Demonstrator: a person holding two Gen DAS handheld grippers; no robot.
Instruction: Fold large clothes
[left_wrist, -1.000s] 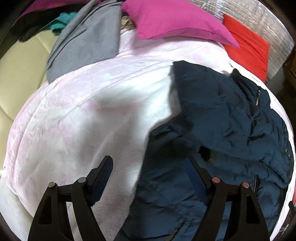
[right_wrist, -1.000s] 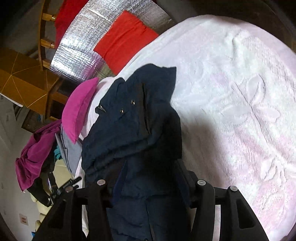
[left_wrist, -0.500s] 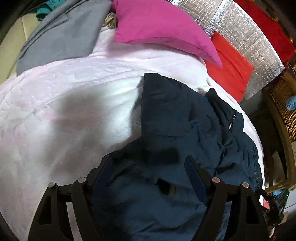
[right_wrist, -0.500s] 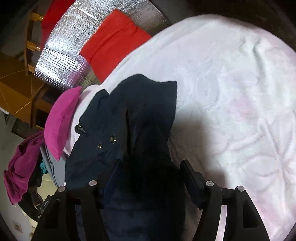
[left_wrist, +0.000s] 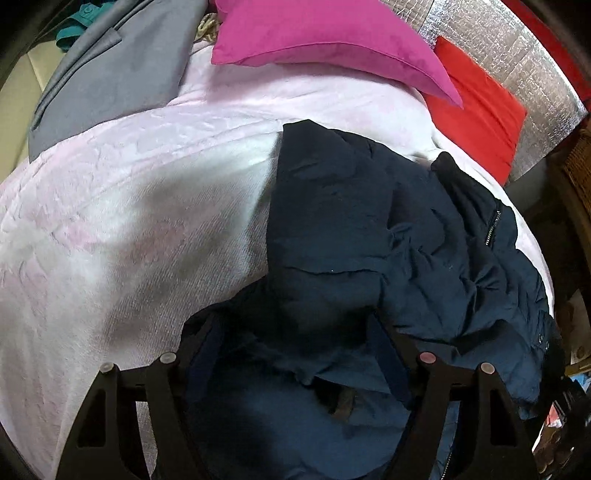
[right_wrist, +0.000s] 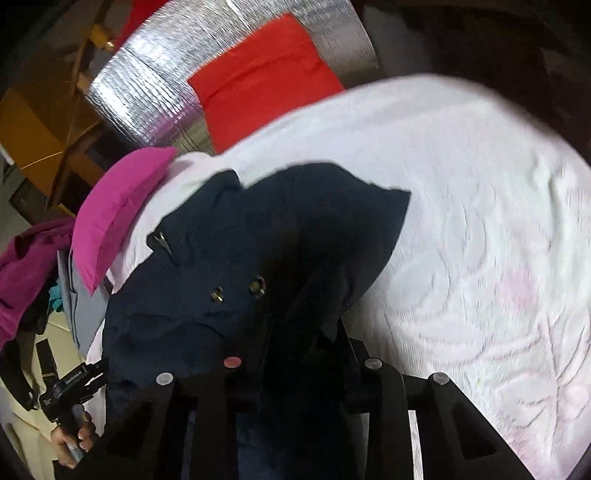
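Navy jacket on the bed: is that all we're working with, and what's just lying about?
In the job:
- navy jacket
- left gripper, jacket cloth between its fingers
- right gripper, closing on the jacket
- pale blanket, the folding surface

Lying about:
- magenta pillow
- red cushion
- grey garment

Bed with pale pink blanket (left_wrist: 155, 206) and the items lying on it.
A crumpled navy jacket (left_wrist: 351, 229) lies on the embossed blanket, right of centre in the left wrist view. At the far edge lie a magenta pillow (left_wrist: 325, 33), a grey garment (left_wrist: 118, 66) to its left, and a red cushion (left_wrist: 476, 107) to its right.
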